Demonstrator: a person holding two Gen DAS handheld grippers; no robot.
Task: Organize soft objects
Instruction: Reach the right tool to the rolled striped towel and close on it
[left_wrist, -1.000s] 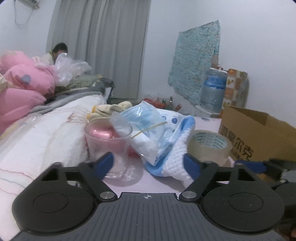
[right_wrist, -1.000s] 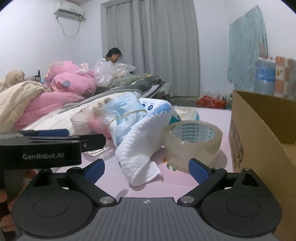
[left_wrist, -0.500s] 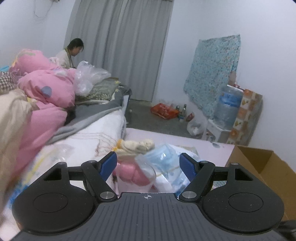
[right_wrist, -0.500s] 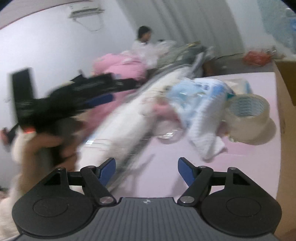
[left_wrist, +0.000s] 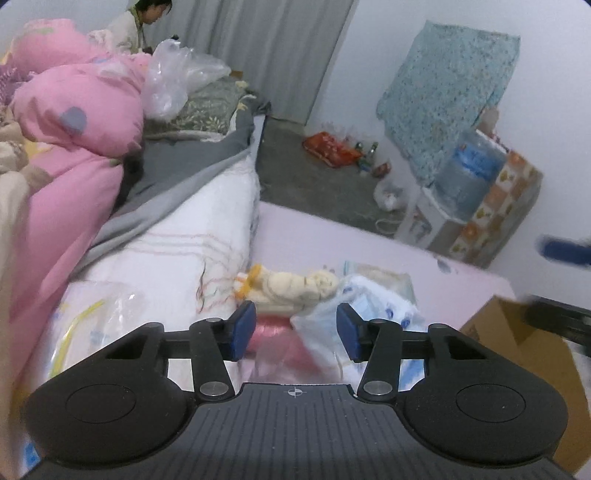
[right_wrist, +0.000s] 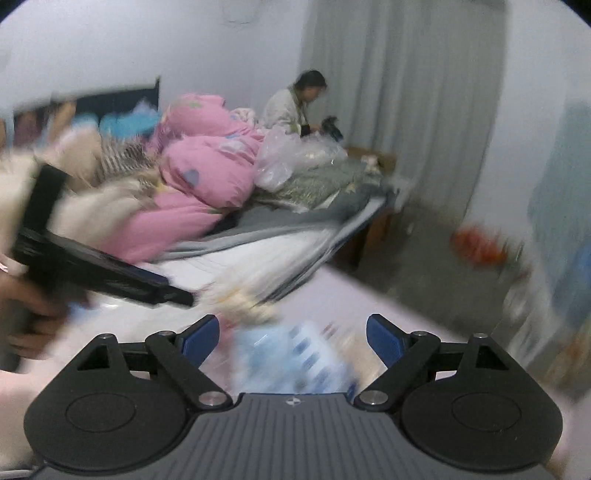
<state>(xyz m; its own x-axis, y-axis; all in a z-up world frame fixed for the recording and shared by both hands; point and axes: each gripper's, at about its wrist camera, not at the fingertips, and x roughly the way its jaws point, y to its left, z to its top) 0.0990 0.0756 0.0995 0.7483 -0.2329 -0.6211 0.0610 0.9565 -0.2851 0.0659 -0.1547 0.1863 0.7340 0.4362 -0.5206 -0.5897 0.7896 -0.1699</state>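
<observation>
On the pink table lies a pile of soft things: a cream knitted bundle, a clear bag of blue masks and a pink ball in a glass cup. My left gripper hovers above the cup and bag. Its jaws are closing, and its pads touch nothing. My right gripper is open and in the air, with a blurred blue-and-white pack below it. In the right wrist view the left gripper shows as a dark blur at the left. The right gripper's fingers show at the right edge.
A cardboard box stands at the table's right. A bed with a white quilt and pink duvet borders the table's left. A person sits at the bed's far end. A water bottle stands by the wall.
Both grippers have risen from table level and now look down over the pile. The left jaws have narrowed. The right view has rolled and is blurred; the tape roll is out of sight.
</observation>
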